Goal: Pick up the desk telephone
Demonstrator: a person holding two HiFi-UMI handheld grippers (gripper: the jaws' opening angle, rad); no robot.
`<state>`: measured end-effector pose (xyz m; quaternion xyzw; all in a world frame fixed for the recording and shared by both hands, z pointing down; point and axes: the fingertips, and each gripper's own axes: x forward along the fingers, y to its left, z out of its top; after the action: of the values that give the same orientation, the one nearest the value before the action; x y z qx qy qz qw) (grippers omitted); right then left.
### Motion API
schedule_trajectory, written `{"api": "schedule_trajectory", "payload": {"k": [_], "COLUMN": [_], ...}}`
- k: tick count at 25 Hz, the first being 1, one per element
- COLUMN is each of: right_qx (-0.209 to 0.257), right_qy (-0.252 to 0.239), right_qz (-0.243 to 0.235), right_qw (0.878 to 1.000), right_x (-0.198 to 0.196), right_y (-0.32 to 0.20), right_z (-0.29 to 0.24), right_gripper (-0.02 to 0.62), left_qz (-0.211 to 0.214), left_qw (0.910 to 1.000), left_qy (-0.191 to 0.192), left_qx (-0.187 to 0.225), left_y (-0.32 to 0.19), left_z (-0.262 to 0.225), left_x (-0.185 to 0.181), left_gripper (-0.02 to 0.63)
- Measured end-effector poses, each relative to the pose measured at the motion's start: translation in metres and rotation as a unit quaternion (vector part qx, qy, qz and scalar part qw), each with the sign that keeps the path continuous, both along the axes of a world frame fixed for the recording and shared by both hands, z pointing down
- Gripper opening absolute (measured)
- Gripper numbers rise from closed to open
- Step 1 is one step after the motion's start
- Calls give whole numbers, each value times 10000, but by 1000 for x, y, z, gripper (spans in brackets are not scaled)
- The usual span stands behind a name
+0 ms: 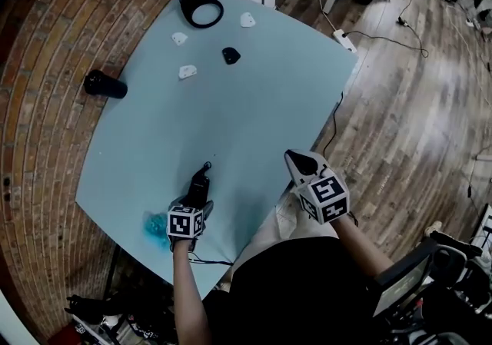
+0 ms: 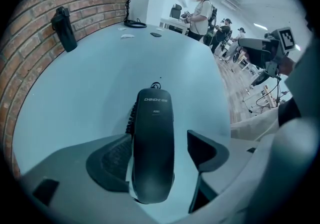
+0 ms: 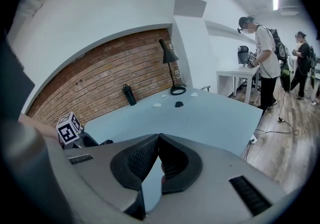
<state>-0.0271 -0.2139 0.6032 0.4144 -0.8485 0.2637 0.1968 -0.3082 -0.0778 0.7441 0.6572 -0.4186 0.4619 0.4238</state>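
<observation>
A black telephone handset [image 1: 199, 182] with a coiled cord lies on the light blue table [image 1: 231, 121], near its front edge. My left gripper [image 1: 197, 191] points steeply down over it. In the left gripper view the handset [image 2: 153, 133] runs lengthwise between the open jaws of the left gripper [image 2: 157, 155]. The left pad sits close against its side and a gap shows at the right pad. No telephone base is visible. My right gripper [image 1: 297, 159] hovers at the table's front right edge, and the right gripper [image 3: 159, 154] is shut with nothing in it.
At the far end of the table stand a black lamp base [image 1: 201, 9], small white pieces [image 1: 187, 71] and a small black object [image 1: 231, 54]. A black bottle [image 1: 104, 84] stands at the left edge by the brick. A blue item [image 1: 156, 224] lies left of my left gripper. People stand beyond the table.
</observation>
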Motion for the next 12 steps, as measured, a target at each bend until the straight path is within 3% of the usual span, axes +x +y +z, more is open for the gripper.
{"api": "schedule_trajectory", "payload": {"k": [6,12], "right_qx": [75,54], "right_qy": [-109,36], "right_qz": [108,270], "right_qw": [9999,9996], "right_x": [-12,11], "right_y": [-3,6], "right_z": [0,9], "right_gripper": [12,12], "left_qz": [129,209], "left_qw": [9994,9991], "left_qy": [-322,-339], "left_qx": [-71,-108], "left_y": [-2,1], "left_z": [8,24], "left_x": [-19,-7], "left_gripper": [370,370]}}
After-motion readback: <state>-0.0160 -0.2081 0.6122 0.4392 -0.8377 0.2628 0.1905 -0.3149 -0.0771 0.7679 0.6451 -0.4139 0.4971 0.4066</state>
